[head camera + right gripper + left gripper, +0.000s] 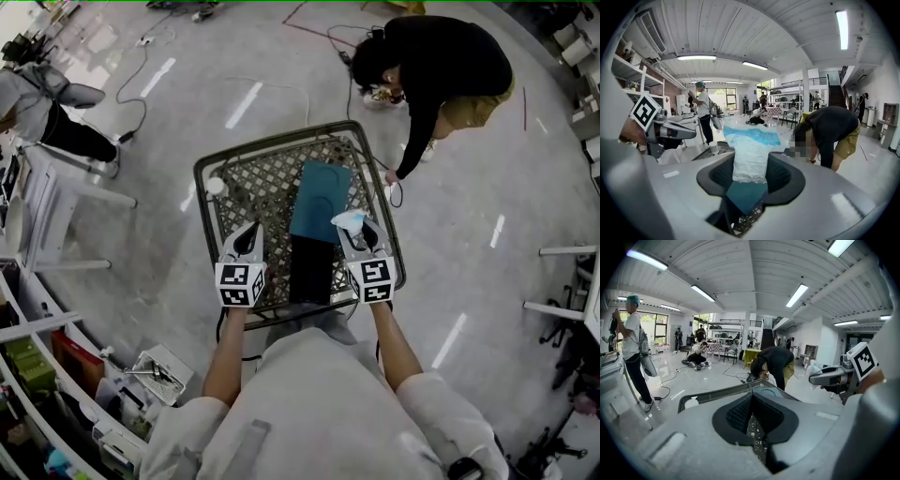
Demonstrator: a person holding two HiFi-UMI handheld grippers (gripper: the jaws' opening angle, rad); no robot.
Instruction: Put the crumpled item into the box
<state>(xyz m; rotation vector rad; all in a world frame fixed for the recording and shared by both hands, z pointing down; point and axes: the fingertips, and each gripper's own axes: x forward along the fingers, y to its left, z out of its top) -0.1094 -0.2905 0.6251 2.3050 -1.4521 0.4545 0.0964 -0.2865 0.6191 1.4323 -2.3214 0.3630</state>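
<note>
1. Bench (pixel 258 187): metal mesh top; carries the box and a small white round piece (pixel 217 186) at its far left.
2. Box (pixel 319 202): teal flat part on the far side, dark oblong just near of it; lies mid-bench, between the two grippers.
3. Crumpled item (pixel 750 150): white with a blue band; pinched in the jaws of the right gripper (pixel 750 180), held above the right edge of the box's teal part, not yet inside.
4. Left gripper (pixel 752 406): jaws pressed together, nothing between them; hovers just left of the box.
5. Progress, as judged: pick-up done. Left to do: lower over the box, spread the jaws, release.
</note>
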